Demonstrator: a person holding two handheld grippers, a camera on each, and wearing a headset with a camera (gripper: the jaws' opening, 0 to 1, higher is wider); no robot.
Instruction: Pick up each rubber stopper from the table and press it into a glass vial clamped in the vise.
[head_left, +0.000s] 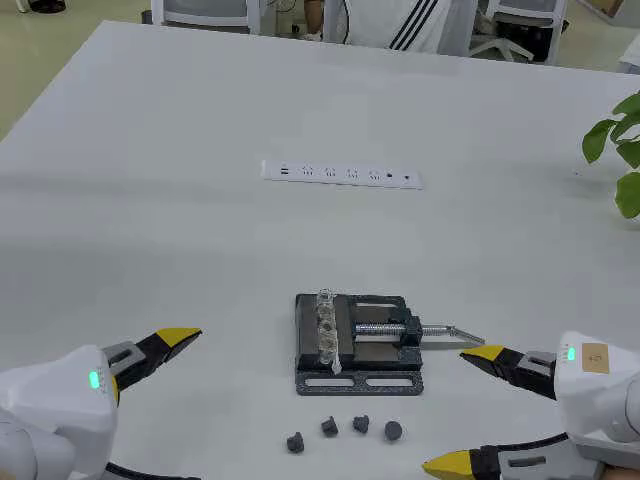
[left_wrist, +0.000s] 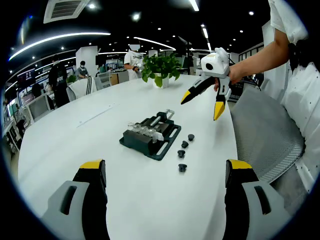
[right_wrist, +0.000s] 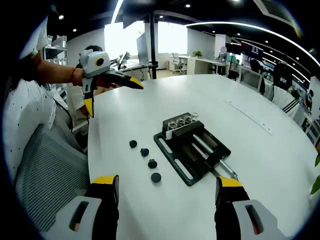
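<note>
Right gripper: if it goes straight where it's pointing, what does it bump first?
Probably the nearest rubber stopper, ahead of the right gripper, jaws open; the vise lies beyond. Depth is unclear.

Four small dark rubber stoppers sit at six o'clock of one dark metal vise clamping four clear glass vials. One long white power strip lies at twelve.

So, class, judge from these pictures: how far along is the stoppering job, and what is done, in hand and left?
Done: the glass vials sit clamped in the vise, their mouths open. In hand: nothing; the left claw and right claw hover open and empty. Left: all four rubber stoppers lie on the table before the vise, none pressed in.
</note>
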